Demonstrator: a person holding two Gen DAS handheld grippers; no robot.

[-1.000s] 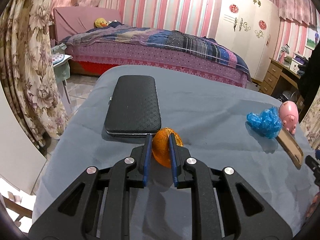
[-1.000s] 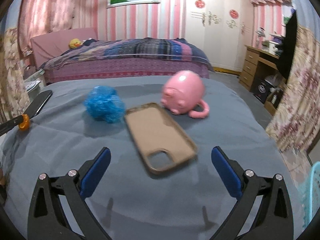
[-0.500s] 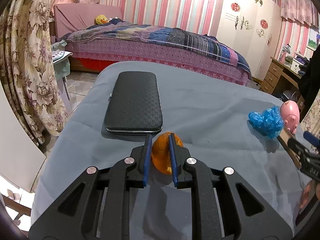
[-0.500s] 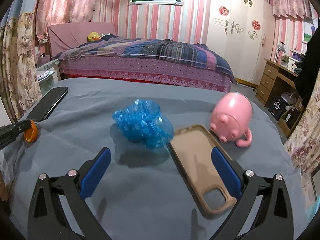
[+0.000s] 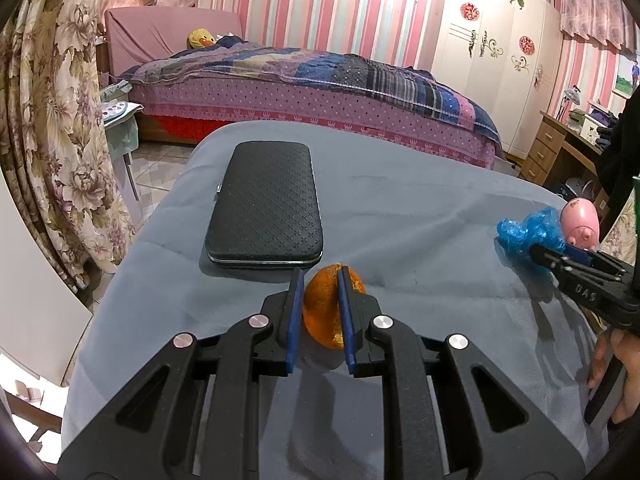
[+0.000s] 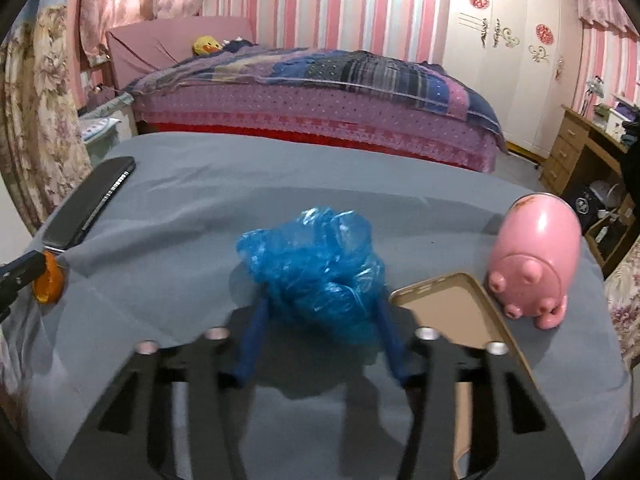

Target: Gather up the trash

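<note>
A piece of orange peel (image 5: 324, 304) hangs just above the grey tablecloth (image 5: 420, 208), and my left gripper (image 5: 319, 280) is shut on it. The peel also shows at the far left of the right wrist view as an orange peel (image 6: 48, 280). A crumpled blue plastic bag (image 6: 316, 256) lies mid-table. My right gripper (image 6: 322, 304) has its jaws closing on the bag, with the blue fingers (image 6: 256, 328) pressed into its two sides. In the left wrist view that blue bag (image 5: 528, 228) sits at the right with the right gripper's tip against it.
A black textured case (image 5: 266, 204) lies just beyond the peel. A pink pig mug (image 6: 536, 252) and a tan phone case (image 6: 452, 308) sit right of the bag. A person's hand (image 5: 608, 360) holds the right gripper. A bed stands behind the table, a floral curtain at left.
My right gripper swung left from the phone case to the blue bag, and its wide-open jaws have closed onto the bag. The left gripper has kept still with the peel.
</note>
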